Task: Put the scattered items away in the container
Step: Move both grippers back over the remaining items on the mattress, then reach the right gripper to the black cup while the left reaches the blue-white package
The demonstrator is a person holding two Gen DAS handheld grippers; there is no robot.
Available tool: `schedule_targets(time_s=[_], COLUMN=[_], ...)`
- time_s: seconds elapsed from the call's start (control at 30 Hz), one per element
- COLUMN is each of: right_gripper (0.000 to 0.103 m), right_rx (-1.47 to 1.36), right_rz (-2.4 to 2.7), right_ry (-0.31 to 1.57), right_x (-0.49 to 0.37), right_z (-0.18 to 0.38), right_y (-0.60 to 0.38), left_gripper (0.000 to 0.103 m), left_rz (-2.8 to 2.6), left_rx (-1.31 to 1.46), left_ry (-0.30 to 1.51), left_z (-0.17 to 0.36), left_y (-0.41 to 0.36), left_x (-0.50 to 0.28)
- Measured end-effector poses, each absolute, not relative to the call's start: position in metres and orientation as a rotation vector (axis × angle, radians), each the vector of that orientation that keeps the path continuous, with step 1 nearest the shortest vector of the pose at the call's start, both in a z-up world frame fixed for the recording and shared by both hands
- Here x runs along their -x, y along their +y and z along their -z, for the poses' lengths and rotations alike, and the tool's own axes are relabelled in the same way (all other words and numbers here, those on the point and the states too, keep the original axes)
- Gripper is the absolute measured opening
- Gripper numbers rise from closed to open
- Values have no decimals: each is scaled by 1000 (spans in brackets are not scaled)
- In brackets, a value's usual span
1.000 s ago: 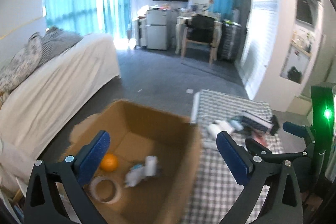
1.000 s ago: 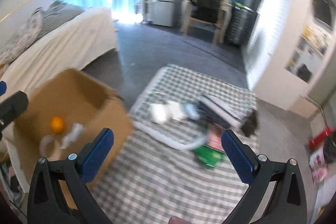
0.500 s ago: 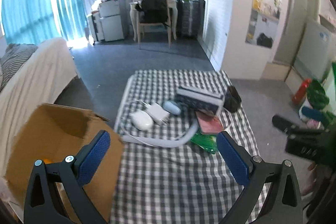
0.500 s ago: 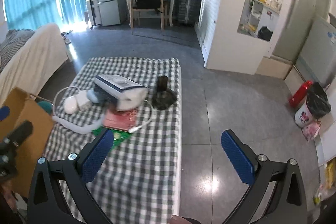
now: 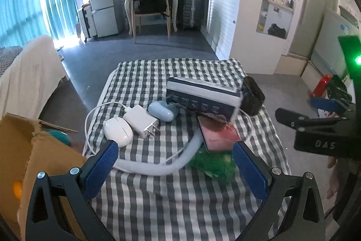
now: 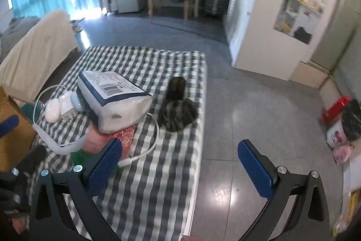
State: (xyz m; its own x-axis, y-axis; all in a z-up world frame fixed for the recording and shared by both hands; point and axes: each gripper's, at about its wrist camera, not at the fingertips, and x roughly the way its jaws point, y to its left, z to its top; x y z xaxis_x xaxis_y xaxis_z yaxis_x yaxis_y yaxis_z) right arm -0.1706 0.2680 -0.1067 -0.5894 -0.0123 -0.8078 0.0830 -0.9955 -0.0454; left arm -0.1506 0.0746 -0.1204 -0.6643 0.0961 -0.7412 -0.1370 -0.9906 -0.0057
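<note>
Above the checked table (image 5: pixel 158 207), both tongs (image 5: pixel 174 164) (image 6: pixel 179 160) gape empty; green, perhaps plush, item (image 5: pixel 212 164) below.

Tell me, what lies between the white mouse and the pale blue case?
The white charger lies between the mouse and the blue case, seen best in the left wrist view.

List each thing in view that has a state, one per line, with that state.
left gripper: open, empty
right gripper: open, empty
cardboard box: open, holds an orange ball
white mouse: lying on the checked cloth
charger: unplugged, prongs bare
tissue pack: sealed, propped on a red booklet
black pouch: slumped
</note>
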Motion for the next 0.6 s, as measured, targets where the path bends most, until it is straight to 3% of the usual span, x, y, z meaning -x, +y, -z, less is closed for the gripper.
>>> schedule_targets(time_s=[0.4,0.47,0.6], right_gripper=[102,94,65], right_rx=[-1417,-1423,-1494], right_rz=[2663,2675,2677], right_ry=[259,236,233], right_x=[222,225,234], right_z=[155,158,169], right_y=[261,261,260], left_gripper=[103,103,103], left_rz=[-2762,-2754,-2751], left_rx=[1266,1264,1256], left_ry=[5,14,53], left_z=[137,138,136], left_y=[72,76,83], left_x=[178,178,177])
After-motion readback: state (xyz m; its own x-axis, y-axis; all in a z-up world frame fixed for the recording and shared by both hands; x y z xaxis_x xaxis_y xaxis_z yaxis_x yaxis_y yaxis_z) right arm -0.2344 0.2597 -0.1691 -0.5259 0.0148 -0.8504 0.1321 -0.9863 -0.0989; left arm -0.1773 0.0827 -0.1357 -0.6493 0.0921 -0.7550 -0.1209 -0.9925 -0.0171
